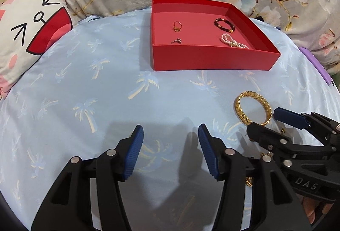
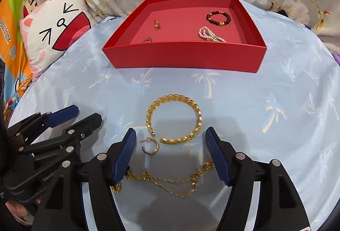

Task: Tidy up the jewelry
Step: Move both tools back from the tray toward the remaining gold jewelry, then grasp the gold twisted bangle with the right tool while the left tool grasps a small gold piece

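1. Since my right gripper (image 2: pixel 171 153) hangs with jaws apart and nothing between its pads, I would first choose one piece: the gold bangle (image 2: pixel 174 119), the small hoop earring (image 2: pixel 150 146) or the gold chain (image 2: pixel 170 182), all lying on the blue palm-print cloth (image 2: pixel 265 103) just below it.
2. I judge the bangle easiest; I would straddle one side of its band, then close gently so it does not skid.
3. My left gripper (image 1: pixel 171 151) is likewise open and empty, well clear to the side.
4. I would then carry the bangle to the red box (image 2: pixel 184 56), placing it apart from the two rings (image 2: pixel 157 24), the dark bead bracelet (image 2: pixel 218 17) and the pearl bracelet (image 2: pixel 210 35).
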